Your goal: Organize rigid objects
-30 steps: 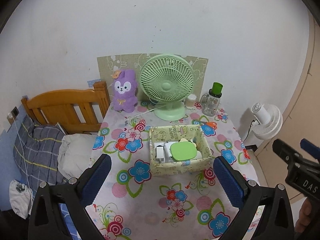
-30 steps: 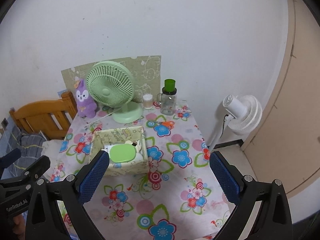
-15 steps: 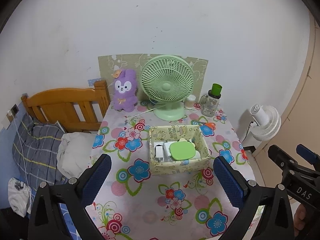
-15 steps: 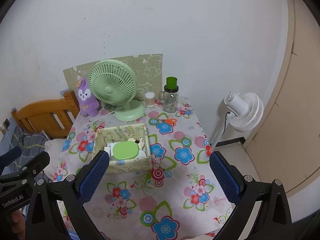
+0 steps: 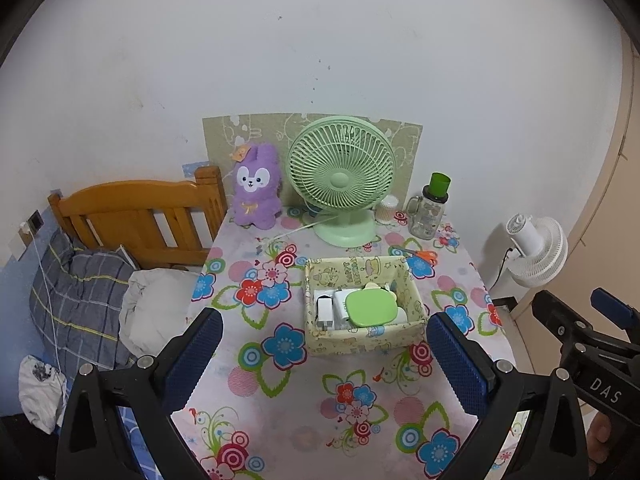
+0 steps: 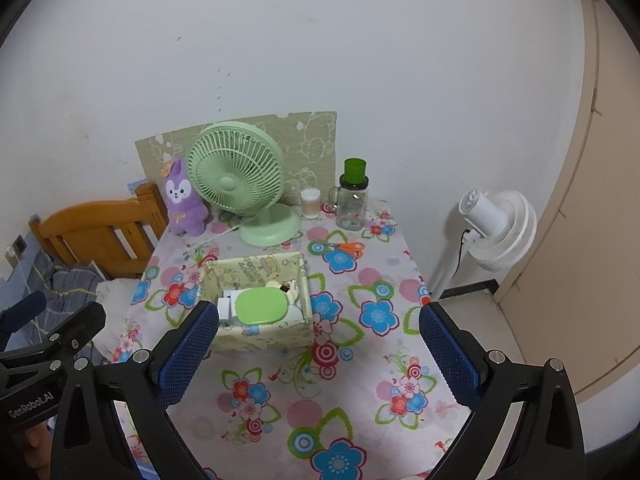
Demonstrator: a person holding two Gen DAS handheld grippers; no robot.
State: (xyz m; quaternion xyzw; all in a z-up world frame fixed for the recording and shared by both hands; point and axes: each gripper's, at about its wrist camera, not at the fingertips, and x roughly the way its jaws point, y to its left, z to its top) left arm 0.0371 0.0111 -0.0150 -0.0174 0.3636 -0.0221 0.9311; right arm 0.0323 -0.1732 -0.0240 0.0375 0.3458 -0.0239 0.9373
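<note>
Both claws wide and empty: left gripper (image 5: 324, 350), right gripper (image 6: 318, 344). Yellow-green patterned fabric box (image 5: 362, 334) sits frame centre, holding a green rounded-rectangle plastic case (image 5: 371, 308) and white chargers (image 5: 325, 312). Risk: soft box wall could buckle if pinched. Versus earlier, both views pulled back and the box looks smaller.

White wall (image 5: 320, 40), wooden bed headboard (image 5: 136, 216), floral-clothed table (image 5: 304, 392), beige door (image 6: 592, 240), white floor fan (image 6: 500, 228)
</note>
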